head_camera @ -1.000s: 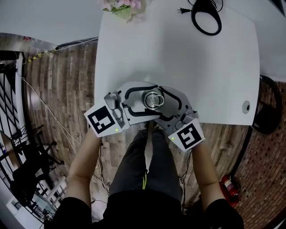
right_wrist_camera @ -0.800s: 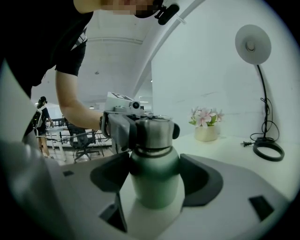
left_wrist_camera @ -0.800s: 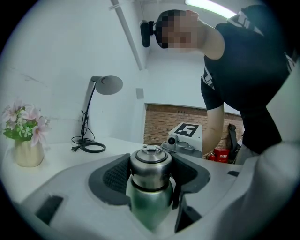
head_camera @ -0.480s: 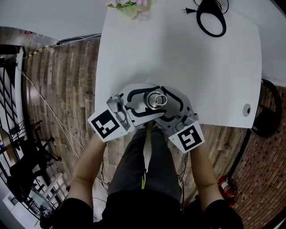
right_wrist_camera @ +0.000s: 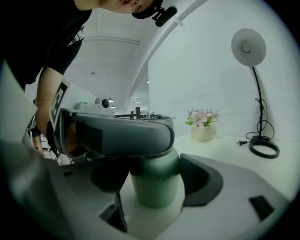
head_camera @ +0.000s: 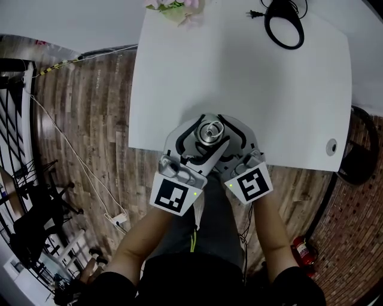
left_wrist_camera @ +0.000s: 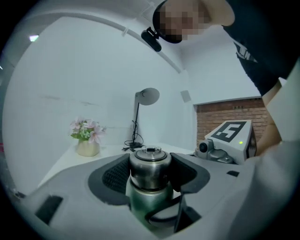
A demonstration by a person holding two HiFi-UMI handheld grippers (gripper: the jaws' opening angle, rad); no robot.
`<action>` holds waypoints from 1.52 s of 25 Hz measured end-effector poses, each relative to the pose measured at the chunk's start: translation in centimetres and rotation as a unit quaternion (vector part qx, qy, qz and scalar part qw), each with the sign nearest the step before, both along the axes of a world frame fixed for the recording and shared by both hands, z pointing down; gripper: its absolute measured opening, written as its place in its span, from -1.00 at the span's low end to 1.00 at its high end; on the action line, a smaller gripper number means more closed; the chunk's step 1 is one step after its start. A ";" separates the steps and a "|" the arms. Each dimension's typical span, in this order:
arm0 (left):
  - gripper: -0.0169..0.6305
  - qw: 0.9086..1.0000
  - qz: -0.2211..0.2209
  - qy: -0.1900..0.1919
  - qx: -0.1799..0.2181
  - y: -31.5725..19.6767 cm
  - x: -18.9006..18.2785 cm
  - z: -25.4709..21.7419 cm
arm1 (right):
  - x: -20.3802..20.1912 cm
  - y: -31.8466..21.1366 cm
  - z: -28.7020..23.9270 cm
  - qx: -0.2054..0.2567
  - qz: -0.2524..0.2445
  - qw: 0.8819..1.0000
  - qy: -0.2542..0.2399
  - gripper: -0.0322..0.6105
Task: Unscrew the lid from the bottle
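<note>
A green bottle (right_wrist_camera: 155,183) with a steel lid (head_camera: 209,132) stands upright near the white table's front edge. My left gripper (head_camera: 208,129) reaches in from the near left, its jaws on either side of the lid (left_wrist_camera: 150,166). The dark pads (left_wrist_camera: 115,178) touch the lid's sides, and the green body (left_wrist_camera: 147,206) shows below them. My right gripper (head_camera: 211,137) comes from the near right, lower down. Its jaws hold the bottle's body, with one pad (right_wrist_camera: 199,180) against the side and the other in shadow. The left gripper's jaw (right_wrist_camera: 122,133) crosses above the bottle there.
The white table (head_camera: 269,89) carries a vase of pink flowers (head_camera: 173,7) at its far edge and a lamp's black ring base with its cord (head_camera: 284,24) at the far right. A small round grommet (head_camera: 330,145) sits near the right front corner. Wood floor lies to the left.
My left gripper has swung round the lid from the bottle's left side to the near side, toward the person. The right gripper and the bottle have stayed in place.
</note>
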State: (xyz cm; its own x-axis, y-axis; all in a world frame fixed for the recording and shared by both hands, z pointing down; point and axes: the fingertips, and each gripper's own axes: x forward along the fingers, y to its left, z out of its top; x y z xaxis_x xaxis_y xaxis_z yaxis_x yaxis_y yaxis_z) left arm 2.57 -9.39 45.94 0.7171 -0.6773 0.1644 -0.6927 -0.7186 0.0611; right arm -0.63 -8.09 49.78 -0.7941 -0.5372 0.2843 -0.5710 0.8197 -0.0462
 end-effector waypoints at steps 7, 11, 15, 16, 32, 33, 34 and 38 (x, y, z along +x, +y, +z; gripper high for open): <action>-0.11 1.000 -0.029 0.000 0.004 -0.2 -0.1 0.0 | 0.0 -0.1 0.1 0.003 0.001 1.000 0.001 0.08; -0.11 1.000 -0.023 -0.002 -0.002 -0.2 -0.1 0.1 | 0.0 -0.1 0.0 0.004 0.004 1.000 0.000 0.08; 0.09 1.000 0.000 0.008 0.014 0.2 0.3 -0.3 | 0.0 -0.1 0.1 0.005 0.005 1.000 -0.002 0.08; 0.13 1.000 0.006 0.014 0.013 0.3 0.2 -0.3 | 0.1 -0.1 0.1 0.005 0.005 1.000 -0.001 0.08; 0.14 0.948 0.306 0.044 -0.075 1.9 -0.2 -1.4 | 0.0 0.2 0.0 0.005 -0.004 1.000 0.006 0.08; 0.14 0.945 0.317 0.041 -0.075 1.8 0.0 -1.2 | 0.0 0.1 0.1 0.004 -0.004 1.000 0.006 0.08; 0.14 0.942 0.326 0.041 -0.073 1.6 0.3 -1.0 | 0.0 0.0 0.2 0.004 -0.004 1.000 0.006 0.08; 0.14 0.930 0.359 0.041 -0.067 1.2 1.1 -1.0 | 0.0 -0.2 0.2 0.003 -0.005 1.000 0.008 0.08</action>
